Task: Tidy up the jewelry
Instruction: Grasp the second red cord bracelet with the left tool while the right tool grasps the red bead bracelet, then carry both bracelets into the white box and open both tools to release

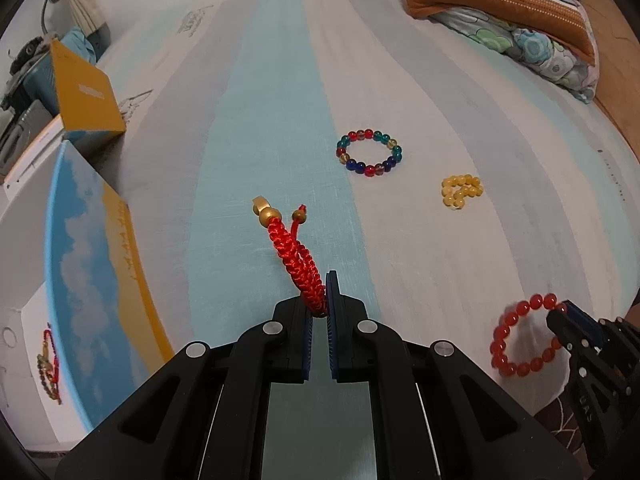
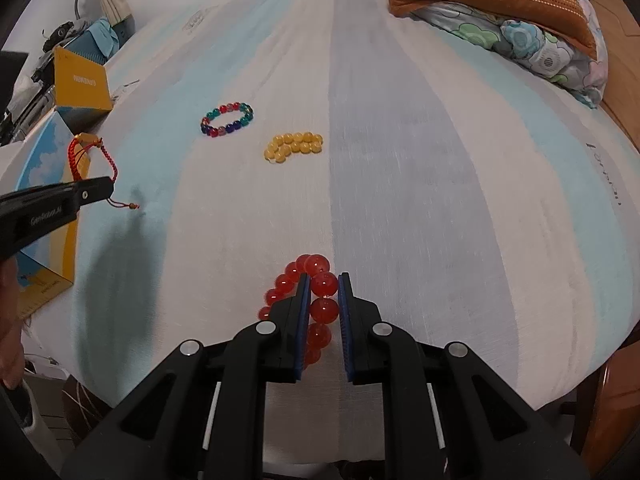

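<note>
My left gripper (image 1: 321, 280) is shut on a red braided cord bracelet (image 1: 294, 258) with gold beads, lifted above the striped bed sheet (image 1: 440, 100). That bracelet (image 2: 94, 160) and the left gripper (image 2: 109, 188) show at the left of the right wrist view. My right gripper (image 2: 323, 278) is shut on a red bead bracelet (image 2: 316, 296), also seen at the lower right (image 1: 524, 340) with the right gripper (image 1: 562, 312) on it. A multicoloured bead bracelet (image 1: 369, 153) (image 2: 228, 119) and a yellow bead bracelet (image 1: 460, 192) (image 2: 294, 146) lie on the sheet.
An open box with a blue-sky and yellow lid (image 1: 92, 272) stands at the left, with jewelry (image 1: 50, 364) inside its white base. A smaller yellow box (image 1: 86, 96) sits behind it. Pillows and a floral quilt (image 1: 520, 28) lie at the far right.
</note>
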`<action>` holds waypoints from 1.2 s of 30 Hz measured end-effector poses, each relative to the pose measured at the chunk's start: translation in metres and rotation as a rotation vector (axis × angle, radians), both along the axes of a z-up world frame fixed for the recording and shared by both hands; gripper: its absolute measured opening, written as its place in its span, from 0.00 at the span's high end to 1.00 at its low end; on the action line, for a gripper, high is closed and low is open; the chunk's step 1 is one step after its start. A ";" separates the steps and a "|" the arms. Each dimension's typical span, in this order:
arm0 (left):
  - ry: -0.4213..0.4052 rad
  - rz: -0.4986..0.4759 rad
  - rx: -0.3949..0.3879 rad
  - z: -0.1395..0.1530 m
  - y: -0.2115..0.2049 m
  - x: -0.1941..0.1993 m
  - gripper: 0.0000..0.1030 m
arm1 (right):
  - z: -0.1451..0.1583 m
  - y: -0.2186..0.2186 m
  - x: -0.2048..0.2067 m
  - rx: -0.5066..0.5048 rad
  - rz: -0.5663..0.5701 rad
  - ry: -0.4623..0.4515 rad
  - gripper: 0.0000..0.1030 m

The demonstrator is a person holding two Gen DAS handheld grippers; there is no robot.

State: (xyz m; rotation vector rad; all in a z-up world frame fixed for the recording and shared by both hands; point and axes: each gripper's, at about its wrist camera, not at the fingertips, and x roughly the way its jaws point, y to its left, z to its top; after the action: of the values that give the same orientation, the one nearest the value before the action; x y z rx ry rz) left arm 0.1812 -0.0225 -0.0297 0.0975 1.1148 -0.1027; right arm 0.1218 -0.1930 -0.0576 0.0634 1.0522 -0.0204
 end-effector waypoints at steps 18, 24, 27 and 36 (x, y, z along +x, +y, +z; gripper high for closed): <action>-0.066 0.051 0.005 0.057 0.042 -0.025 0.94 | 0.048 0.042 0.022 -0.002 0.025 -0.006 0.87; -0.096 0.075 0.006 0.080 0.062 -0.032 0.94 | 0.075 0.061 0.028 -0.014 0.044 -0.040 0.87; -0.113 0.089 0.006 0.092 0.072 -0.037 0.94 | 0.092 0.074 0.030 -0.019 0.059 -0.063 0.87; -0.151 0.169 0.016 0.121 0.119 -0.055 0.94 | 0.130 0.130 0.036 -0.023 0.137 -0.113 0.87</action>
State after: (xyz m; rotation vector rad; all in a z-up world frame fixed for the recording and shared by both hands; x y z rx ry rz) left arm 0.1261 0.0962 0.0909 0.0244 0.9689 0.0633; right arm 0.1576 -0.0632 0.0728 -0.0279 0.9417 0.0941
